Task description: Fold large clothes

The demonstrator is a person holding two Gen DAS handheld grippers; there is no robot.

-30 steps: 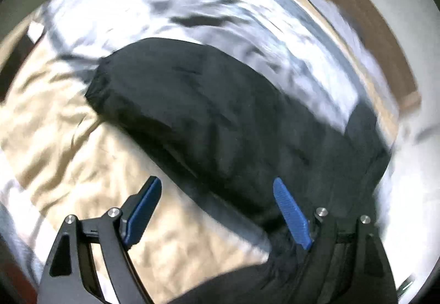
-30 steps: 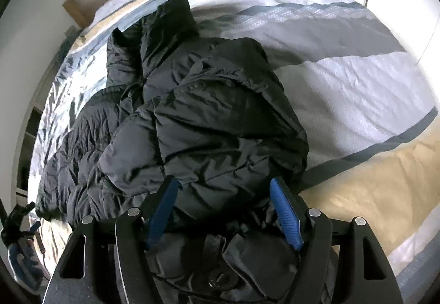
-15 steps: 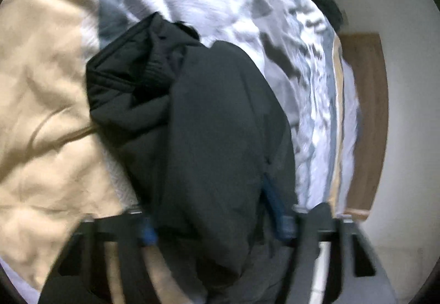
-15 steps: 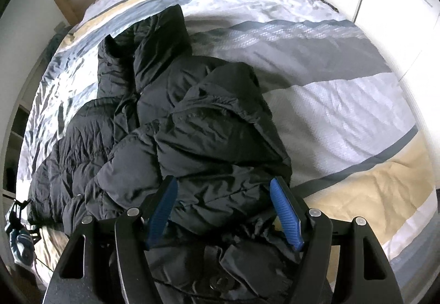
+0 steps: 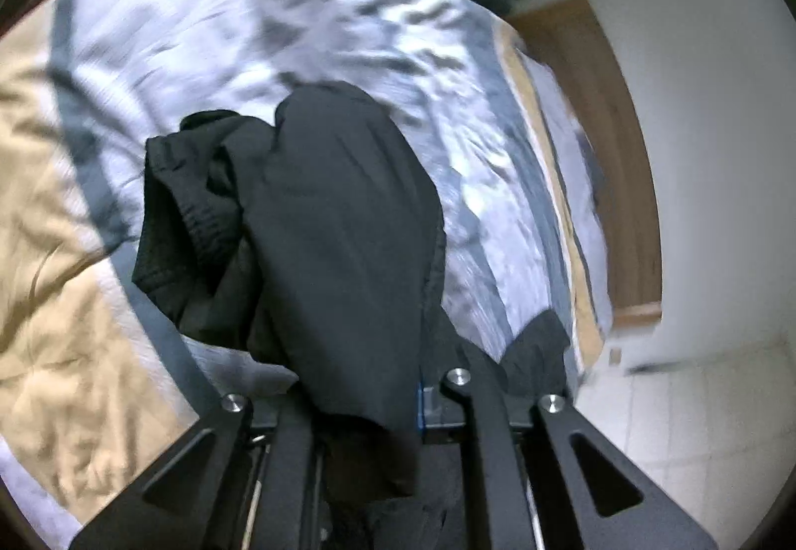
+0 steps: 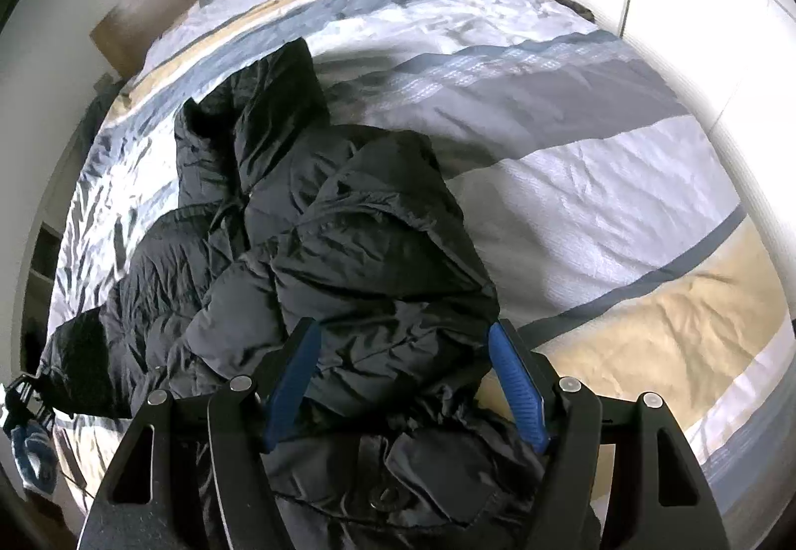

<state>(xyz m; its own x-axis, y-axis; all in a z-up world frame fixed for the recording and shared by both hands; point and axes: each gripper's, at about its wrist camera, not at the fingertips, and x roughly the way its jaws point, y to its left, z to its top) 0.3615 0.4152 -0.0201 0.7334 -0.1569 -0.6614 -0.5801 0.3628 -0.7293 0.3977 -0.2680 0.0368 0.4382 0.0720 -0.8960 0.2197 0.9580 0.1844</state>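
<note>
The black puffer jacket (image 6: 308, 246) lies crumpled on the bed (image 6: 587, 181), its long axis running from the near edge of the bed toward the wooden headboard (image 6: 149, 12), with one narrow end pointing at the headboard and the bulk bunched at the near edge.

In the left wrist view a fold of the jacket (image 5: 343, 251) hangs between the fingers of the left hand-held gripper (image 5: 358, 405), which is clamped on the fabric; only a sliver of a blue pad (image 5: 420, 405) shows beside the cloth. A second ago those fingers stood apart above the jacket, half a second ago they were closing round it, and now the gathered cloth fills the gap and the bedspread behind has swung round.

The right hand-held gripper (image 6: 405, 376) hovers over the near end of the jacket with its blue pads (image 6: 517, 381) spread wide, cloth lying below and between them, much as in both earlier frames.
</note>
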